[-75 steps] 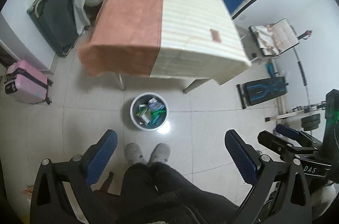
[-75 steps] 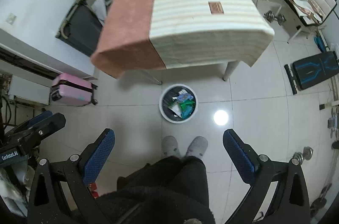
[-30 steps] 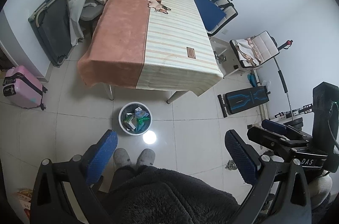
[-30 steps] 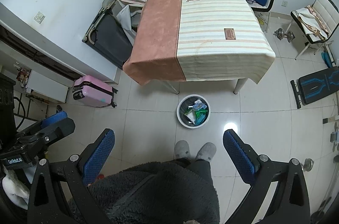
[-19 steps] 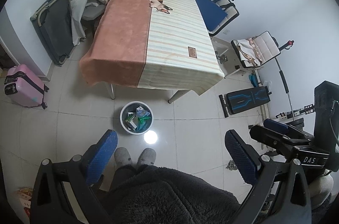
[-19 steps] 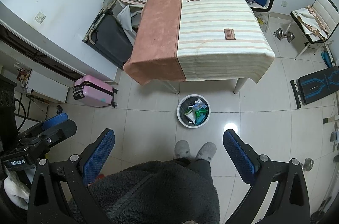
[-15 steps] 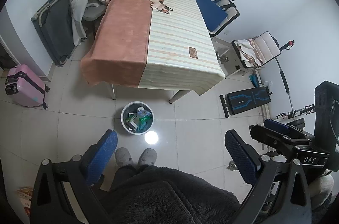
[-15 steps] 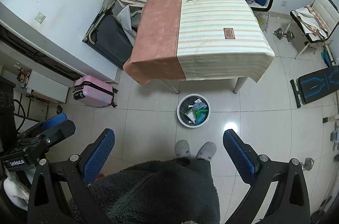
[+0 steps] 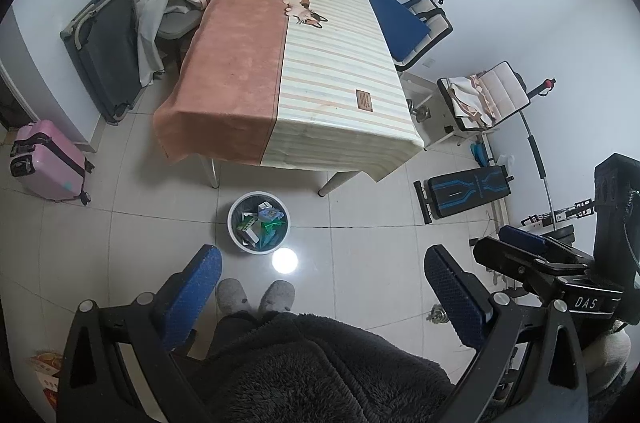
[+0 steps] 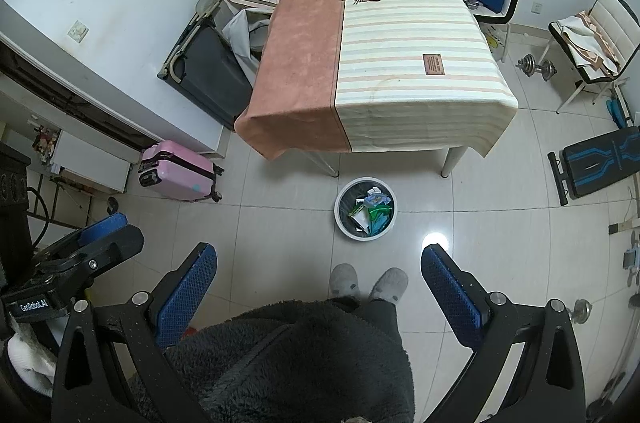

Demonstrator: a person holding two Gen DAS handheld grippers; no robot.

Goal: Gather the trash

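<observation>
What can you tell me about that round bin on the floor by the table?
The bin is a round bucket with a white rim and a dark liner inside. It stands upright on the pale floor tiles, just in front of the table's near edge, between its legs, and ahead of the person's grey slippers. It holds wrappers and packets in green, white and blue. Nothing is touching it.
</observation>
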